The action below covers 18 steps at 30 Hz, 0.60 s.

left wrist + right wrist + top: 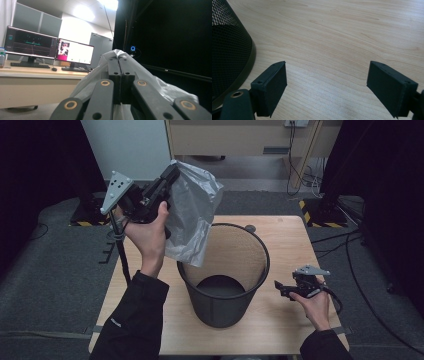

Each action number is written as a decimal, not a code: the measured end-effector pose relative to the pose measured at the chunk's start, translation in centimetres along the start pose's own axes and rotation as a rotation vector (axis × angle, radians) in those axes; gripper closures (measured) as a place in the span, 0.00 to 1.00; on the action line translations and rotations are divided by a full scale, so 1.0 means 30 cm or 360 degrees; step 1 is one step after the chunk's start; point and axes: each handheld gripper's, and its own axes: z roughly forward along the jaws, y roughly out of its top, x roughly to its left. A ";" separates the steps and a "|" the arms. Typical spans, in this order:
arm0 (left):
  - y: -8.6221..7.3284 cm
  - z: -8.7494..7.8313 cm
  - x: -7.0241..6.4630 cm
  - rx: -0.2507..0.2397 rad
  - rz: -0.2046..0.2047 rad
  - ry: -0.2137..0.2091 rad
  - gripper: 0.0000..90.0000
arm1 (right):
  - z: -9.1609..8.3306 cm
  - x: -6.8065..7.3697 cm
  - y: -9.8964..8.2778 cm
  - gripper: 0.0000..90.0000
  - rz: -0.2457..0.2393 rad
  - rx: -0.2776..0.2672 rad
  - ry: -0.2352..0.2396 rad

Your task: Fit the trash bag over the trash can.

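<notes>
Left claw [172,171], clamped tight on a grey bag [192,215], holds it at upper left of the high view, the bag's lower edge hanging over the bin's [223,320] near rim. Right claw [278,285] rests wide open and empty on the counter [280,235] at lower right. Lining the bin well likely means pinching one layer only, so the idle claw can spread the mouth.

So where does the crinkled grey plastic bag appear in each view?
High view: the crinkled grey plastic bag hangs upper centre-left, over the bin's rim.
Left gripper view: it drapes around the shut jaws, centre to lower right.
Right gripper view: not in it.
Shared landmark: left gripper pinching the bag.
</notes>
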 end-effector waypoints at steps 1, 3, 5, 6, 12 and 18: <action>0.002 0.001 -0.006 -0.0001 -0.0007 -0.0004 1.00 | -0.001 0.001 0.000 0.18 0.0003 0.0003 0.0002; 0.007 0.003 -0.016 -0.0004 -0.0001 -0.0014 1.00 | -0.002 0.000 0.001 0.18 -0.0001 -0.0001 -0.0003; 0.008 0.005 -0.028 -0.0004 0.0012 -0.0024 1.00 | -0.004 0.000 0.001 0.18 0.0004 0.0000 -0.0001; 0.006 0.006 -0.034 -0.0004 0.0012 -0.0031 1.00 | -0.005 0.001 0.001 0.18 0.0008 -0.0001 0.0001; -0.032 0.017 -0.063 0.0025 0.0035 -0.0062 1.00 | -0.006 -0.001 0.001 0.18 0.0010 -0.0005 -0.0003; -0.091 0.028 -0.075 0.0086 0.0060 -0.0071 1.00 | -0.009 -0.002 0.004 0.18 0.0006 -0.0019 -0.0007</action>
